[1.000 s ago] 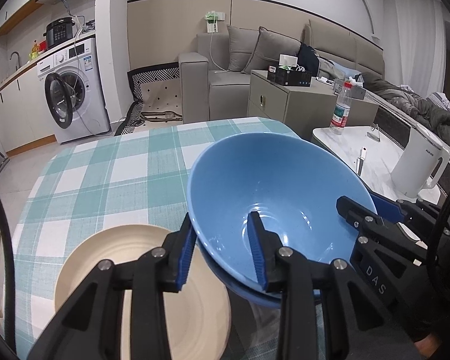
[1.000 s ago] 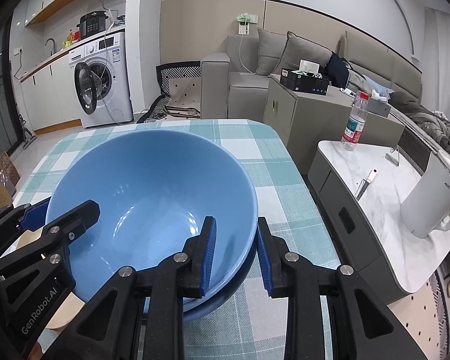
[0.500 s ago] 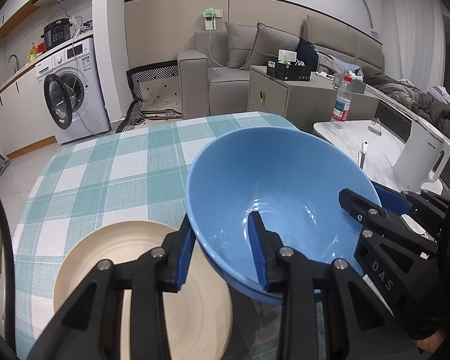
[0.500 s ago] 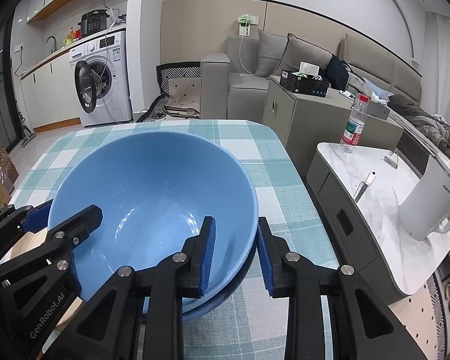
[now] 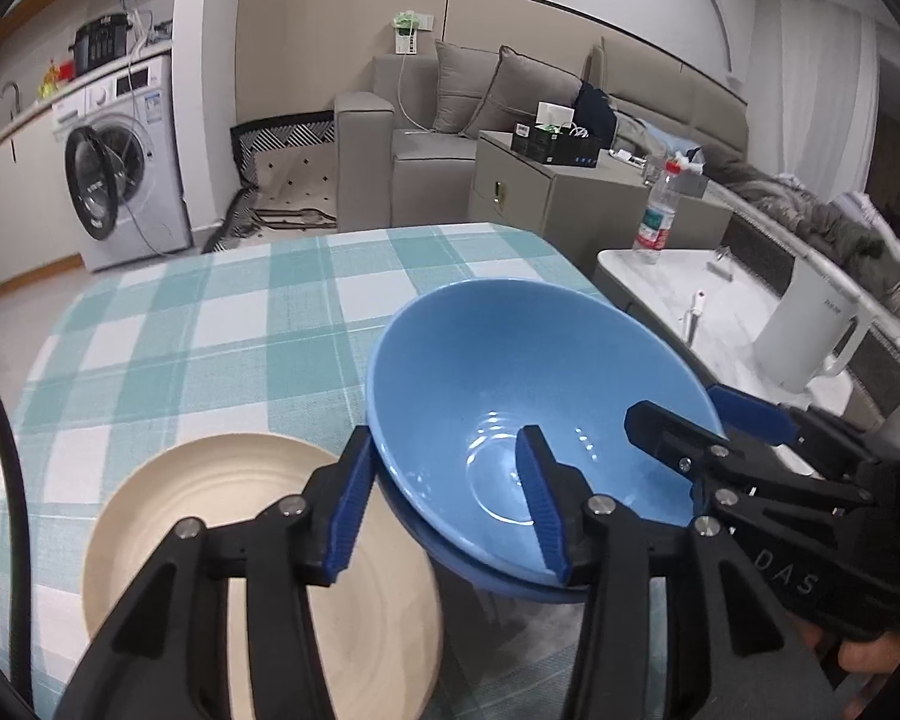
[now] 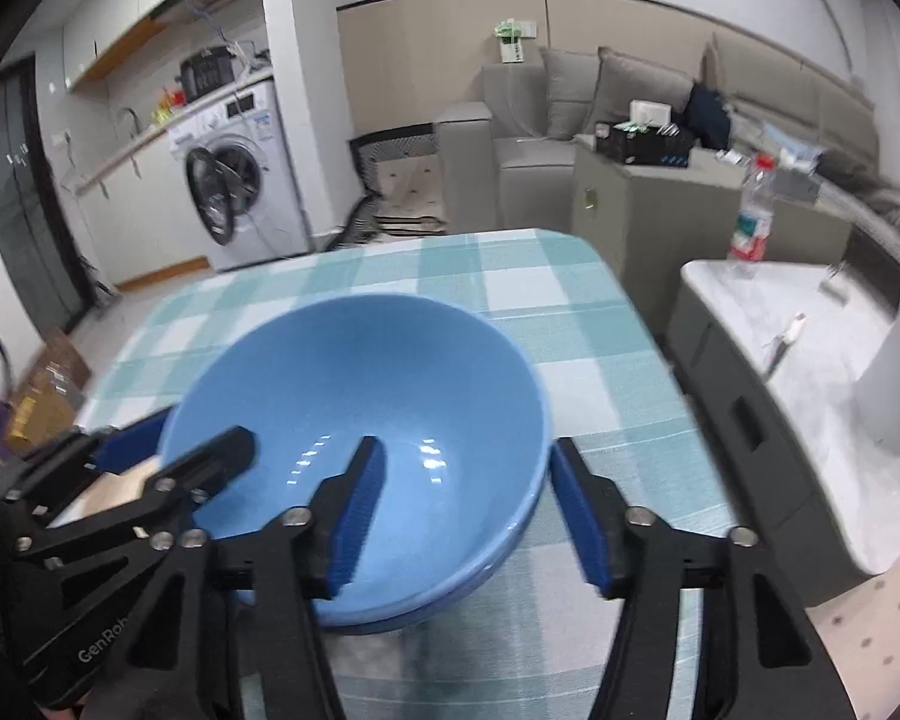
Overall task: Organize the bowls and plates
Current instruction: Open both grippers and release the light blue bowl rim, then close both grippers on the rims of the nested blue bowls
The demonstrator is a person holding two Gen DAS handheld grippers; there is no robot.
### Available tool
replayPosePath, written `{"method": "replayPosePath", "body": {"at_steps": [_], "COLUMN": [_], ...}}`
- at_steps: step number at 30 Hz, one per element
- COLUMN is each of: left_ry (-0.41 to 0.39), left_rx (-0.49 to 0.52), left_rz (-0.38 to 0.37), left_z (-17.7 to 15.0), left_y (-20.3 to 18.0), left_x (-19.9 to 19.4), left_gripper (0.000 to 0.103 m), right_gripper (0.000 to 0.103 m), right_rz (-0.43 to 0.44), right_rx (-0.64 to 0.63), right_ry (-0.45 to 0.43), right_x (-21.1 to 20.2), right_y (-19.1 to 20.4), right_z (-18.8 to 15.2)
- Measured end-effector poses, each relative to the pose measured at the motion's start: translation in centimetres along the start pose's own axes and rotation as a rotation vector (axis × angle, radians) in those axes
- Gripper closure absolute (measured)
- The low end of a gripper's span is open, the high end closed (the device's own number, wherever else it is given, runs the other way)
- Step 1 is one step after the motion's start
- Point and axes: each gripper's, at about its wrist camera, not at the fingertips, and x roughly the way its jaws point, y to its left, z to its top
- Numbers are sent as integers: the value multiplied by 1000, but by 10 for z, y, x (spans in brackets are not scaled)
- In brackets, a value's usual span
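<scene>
A light blue bowl (image 5: 510, 372) (image 6: 360, 372) sits nested in a darker blue bowl (image 5: 498, 585) (image 6: 480, 576) on the checked tablecloth. My left gripper (image 5: 444, 504) straddles its left rim, one finger inside and one outside. Its jaws are opening and the pads stand off the wall. My right gripper (image 6: 468, 516) straddles the right rim the same way. Its jaws are opening too, with a gap at the outer pad. A beige plate (image 5: 240, 540) (image 6: 120, 480) lies just left of the bowls, under the left gripper.
The table (image 5: 210, 312) has a green and white checked cloth. To its right, a marble side table holds a white kettle (image 5: 810, 330) and a water bottle (image 5: 657, 216). A sofa and a washing machine (image 5: 120, 168) stand beyond.
Both grippers were shut on the upper bowl's rim; now their jaws have spread and the pads no longer press on it. The right wrist view has tilted a little.
</scene>
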Motion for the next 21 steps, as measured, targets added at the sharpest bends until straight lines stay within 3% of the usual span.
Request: {"method": "replayPosePath", "body": {"at_steps": [3, 5, 7, 9, 13, 21], "left_ry": [-2, 2, -3, -27, -38, -32], "left_rx": [-16, -16, -19, -20, 1, 6], "left_rz": [-14, -27, -24, -25, -18, -8], "left_z": [3, 5, 6, 6, 9, 15], "left_y": [4, 5, 7, 8, 11, 18], "left_x": [-4, -6, -9, -14, -18, -18], "left_gripper": [46, 40, 14, 7, 0, 0], "right_gripper": [19, 16, 12, 4, 1, 0], "right_rz": [38, 61, 46, 45, 79, 75], "right_rx": [61, 93, 76, 57, 50, 50], "right_ry": [-8, -19, -32, -40, -38, -23], "right_x": [-3, -8, -12, -16, -21, -19], "right_y": [-13, -20, -22, -24, -28, -34], "right_z": [3, 7, 12, 15, 18, 22]}}
